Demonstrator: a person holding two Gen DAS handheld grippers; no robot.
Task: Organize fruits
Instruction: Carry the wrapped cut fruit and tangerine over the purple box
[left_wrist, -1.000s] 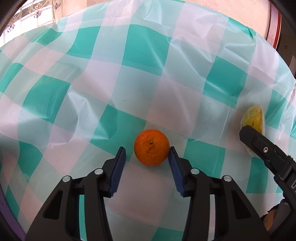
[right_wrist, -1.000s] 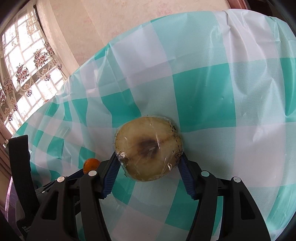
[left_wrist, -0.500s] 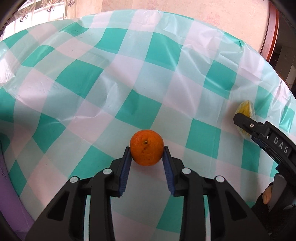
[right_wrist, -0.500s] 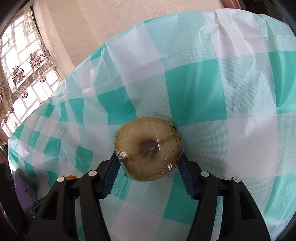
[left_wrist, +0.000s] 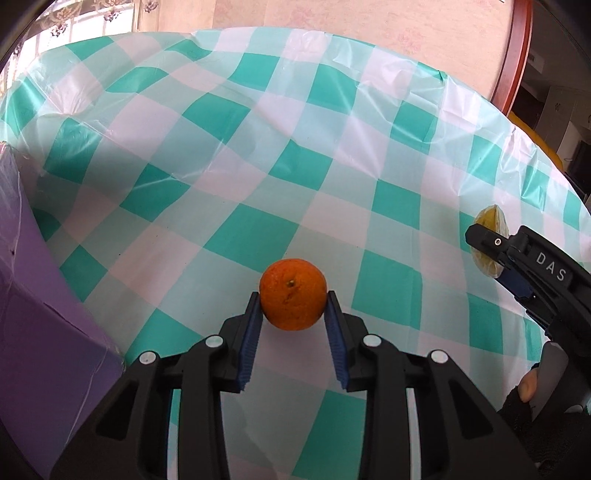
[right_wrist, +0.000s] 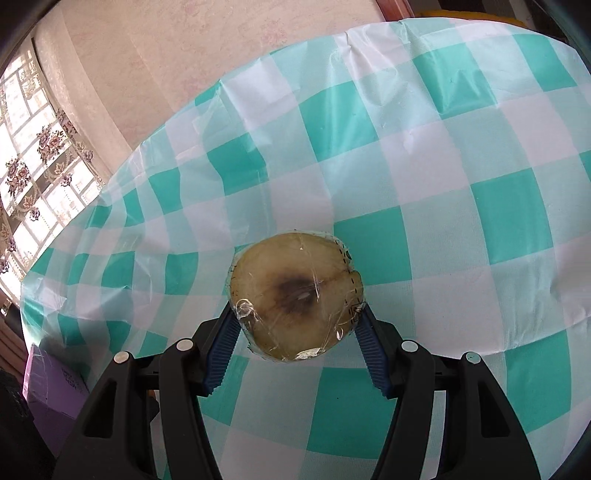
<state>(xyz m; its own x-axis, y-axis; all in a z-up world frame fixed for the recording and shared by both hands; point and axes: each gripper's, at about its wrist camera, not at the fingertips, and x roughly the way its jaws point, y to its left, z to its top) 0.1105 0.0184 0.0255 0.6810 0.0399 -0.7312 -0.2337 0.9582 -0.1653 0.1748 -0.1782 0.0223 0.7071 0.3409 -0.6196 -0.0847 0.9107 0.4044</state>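
Counter (left_wrist: 258, 155) under a teal-and-white checked cloth, with a purple box (left_wrist: 40, 314) at its left edge, probably the destination for the fruit. Right gripper (right_wrist: 295, 325) pinches a film-wrapped, browned fruit half (right_wrist: 295, 291) by its rim, cut face toward the camera, clear of the cloth. Left gripper (left_wrist: 293, 314) pinches the orange (left_wrist: 293, 298) at its widest part, so the round fruit cannot roll free.
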